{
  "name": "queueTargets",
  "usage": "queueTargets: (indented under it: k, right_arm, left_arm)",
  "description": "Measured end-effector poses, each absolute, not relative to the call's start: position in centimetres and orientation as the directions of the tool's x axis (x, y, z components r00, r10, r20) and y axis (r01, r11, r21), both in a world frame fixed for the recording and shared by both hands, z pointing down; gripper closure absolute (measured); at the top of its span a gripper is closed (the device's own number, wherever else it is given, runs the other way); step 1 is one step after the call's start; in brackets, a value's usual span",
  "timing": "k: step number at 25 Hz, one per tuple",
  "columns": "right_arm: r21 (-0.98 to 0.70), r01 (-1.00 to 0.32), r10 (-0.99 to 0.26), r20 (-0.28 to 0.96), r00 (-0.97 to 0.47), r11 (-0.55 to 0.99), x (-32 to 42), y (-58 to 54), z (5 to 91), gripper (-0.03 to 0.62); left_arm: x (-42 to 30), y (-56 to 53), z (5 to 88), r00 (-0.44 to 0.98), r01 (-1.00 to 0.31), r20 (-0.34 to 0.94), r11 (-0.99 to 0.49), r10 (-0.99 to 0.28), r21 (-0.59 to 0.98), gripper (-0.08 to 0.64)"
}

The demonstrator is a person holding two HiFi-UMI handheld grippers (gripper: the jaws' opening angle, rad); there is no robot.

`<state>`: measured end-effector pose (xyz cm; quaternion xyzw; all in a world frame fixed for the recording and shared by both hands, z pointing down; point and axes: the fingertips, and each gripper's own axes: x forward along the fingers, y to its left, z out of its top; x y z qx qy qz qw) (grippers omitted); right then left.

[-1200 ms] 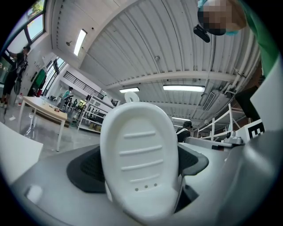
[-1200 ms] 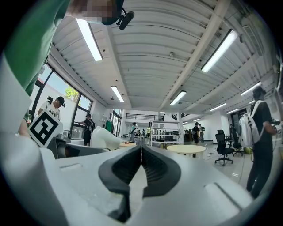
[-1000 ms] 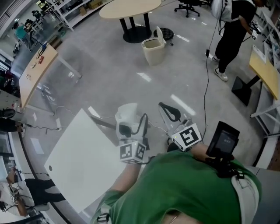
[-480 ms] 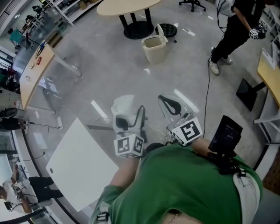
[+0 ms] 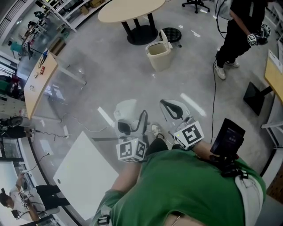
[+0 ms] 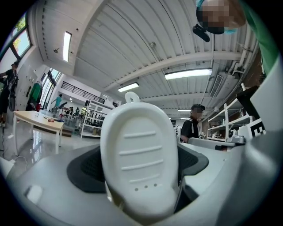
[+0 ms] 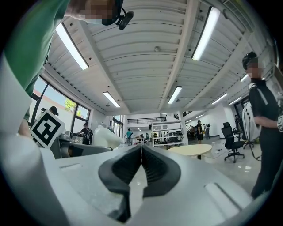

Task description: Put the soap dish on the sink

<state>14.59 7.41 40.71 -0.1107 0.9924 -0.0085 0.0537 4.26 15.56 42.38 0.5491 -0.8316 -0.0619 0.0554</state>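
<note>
Left claw [image 5: 127,123] is gripping the soap dish [image 6: 139,154]: white oval, ribbed face toward the camera, standing upright between the dark pads [image 6: 86,170], which are spread wide around it. Right claw [image 7: 141,163] is sitting clenched, pads meeting, nothing between them. Both are pointing roughly level over the grey floor [image 5: 110,79] (a person in a green top [image 5: 185,190] is holding them close in front). A white surface [image 5: 86,176] is lying lower left in head view, apart from the dish. A lidded bin [image 5: 158,54] and a round table [image 5: 130,9] are standing farther out, with a person in black [image 5: 236,31] standing at top right.
</note>
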Motion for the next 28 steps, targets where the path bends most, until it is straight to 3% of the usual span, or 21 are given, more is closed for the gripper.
queueTargets:
  k: [14, 28]
  right_arm:
    - [0.040, -0.255, -0.250, -0.100, -0.963, 0.966, 1.7, -1.8, 39.4, 0.586]
    - [0.039, -0.238, -0.234, -0.089, -0.968, 0.971, -9.4, -4.1, 39.2, 0.586]
  left_arm:
    - [-8.8, 5.2, 42.6, -0.349, -0.915, -0.022, 0.336, -0.937, 0.223, 0.083]
    - [-19.8, 3.6, 42.3, -0.380, -0.901, -0.026, 0.363, -0.925, 0.237, 0.084]
